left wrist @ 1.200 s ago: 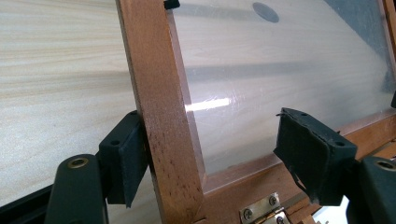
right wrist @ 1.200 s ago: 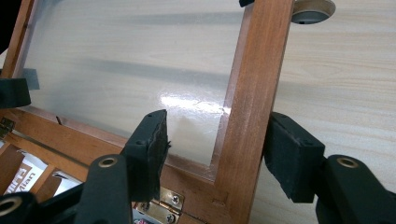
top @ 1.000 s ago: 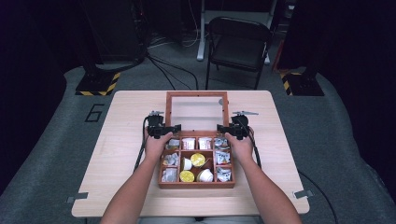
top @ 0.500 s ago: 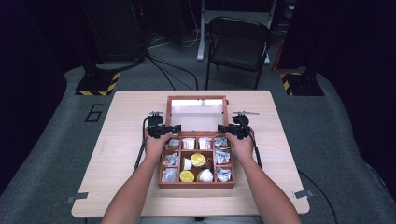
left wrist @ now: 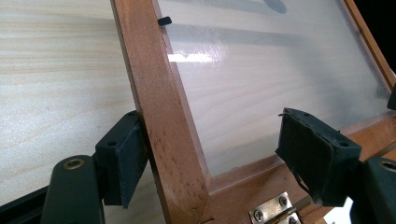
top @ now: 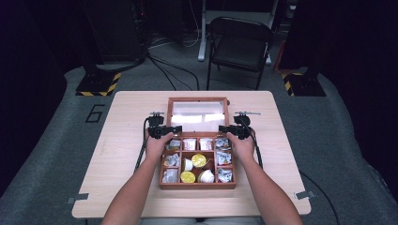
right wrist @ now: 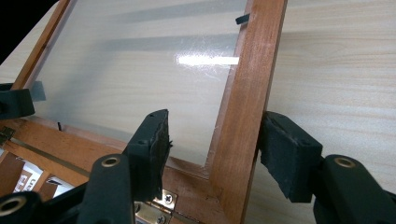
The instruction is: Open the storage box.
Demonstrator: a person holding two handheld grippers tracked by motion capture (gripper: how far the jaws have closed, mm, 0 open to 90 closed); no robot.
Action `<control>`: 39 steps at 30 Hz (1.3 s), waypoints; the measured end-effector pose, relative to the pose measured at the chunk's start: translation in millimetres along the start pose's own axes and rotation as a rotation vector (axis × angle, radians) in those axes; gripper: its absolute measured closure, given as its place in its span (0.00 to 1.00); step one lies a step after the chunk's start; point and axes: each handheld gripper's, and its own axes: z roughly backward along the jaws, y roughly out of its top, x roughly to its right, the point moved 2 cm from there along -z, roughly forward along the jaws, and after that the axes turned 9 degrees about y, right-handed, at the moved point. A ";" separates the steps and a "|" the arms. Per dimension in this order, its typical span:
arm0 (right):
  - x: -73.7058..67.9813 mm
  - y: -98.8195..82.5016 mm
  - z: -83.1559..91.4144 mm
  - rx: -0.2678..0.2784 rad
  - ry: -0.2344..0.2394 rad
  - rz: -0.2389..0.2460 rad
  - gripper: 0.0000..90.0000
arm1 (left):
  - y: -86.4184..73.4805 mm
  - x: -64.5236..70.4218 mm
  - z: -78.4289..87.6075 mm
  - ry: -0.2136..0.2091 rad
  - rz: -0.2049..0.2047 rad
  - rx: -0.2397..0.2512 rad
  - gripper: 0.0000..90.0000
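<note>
A wooden box (top: 197,186) with several compartments stands on the table, holding yellow-lidded cups (top: 199,160) and packets (top: 224,158). Its hinged lid (top: 198,100) with a clear pane (left wrist: 261,70) is swung open behind it. My left gripper (top: 172,129) (left wrist: 217,135) straddles the lid's left rail (left wrist: 163,107); one pad touches the rail's outer side, the other stands well off over the pane. My right gripper (top: 225,129) (right wrist: 215,130) straddles the right rail (right wrist: 245,93); its outer pad rests against the wood, the inner one hangs clear of it. Both are open.
The light wooden table (top: 117,140) has bare room left, right and behind the box. A black folding chair (top: 239,42) stands beyond the far edge. Brass hinges (left wrist: 275,212) (right wrist: 154,210) join lid and box. Cables trail from both grippers.
The lid has tilted a little: its far edge sits slightly nearer the box in the picture and its pane now catches a bright reflection. Both hands have kept their places.
</note>
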 end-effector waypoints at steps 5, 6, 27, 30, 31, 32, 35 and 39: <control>1.2 0.0 -0.6 -0.006 0.007 -0.011 0.47 | 0.1 -0.9 -1.1 -0.006 0.008 -0.005 0.29; 1.2 0.0 -0.6 -0.006 0.007 -0.011 0.47 | 0.0 -1.1 -1.3 -0.005 0.012 -0.005 0.29; 4.6 -1.7 -3.0 -0.021 0.021 -0.096 0.47 | -1.0 -3.9 -4.2 -0.019 0.045 -0.035 0.28; 4.8 -1.9 -3.2 -0.022 0.019 -0.105 0.47 | -1.1 -3.8 -4.4 -0.018 0.047 -0.037 0.28; 5.2 -2.0 -3.5 -0.023 0.020 -0.113 0.47 | -1.2 -4.1 -4.7 -0.018 0.050 -0.040 0.28; 5.2 -2.0 -3.5 -0.023 0.020 -0.113 0.47 | -1.2 -4.1 -4.7 -0.018 0.050 -0.040 0.28; 5.9 -2.4 -4.0 -0.025 0.024 -0.125 0.47 | -1.3 -4.1 -5.3 -0.020 0.064 -0.046 0.28; 7.8 -2.7 -4.9 -0.024 0.031 -0.132 0.47 | -1.6 -5.2 -6.0 -0.023 0.072 -0.054 0.28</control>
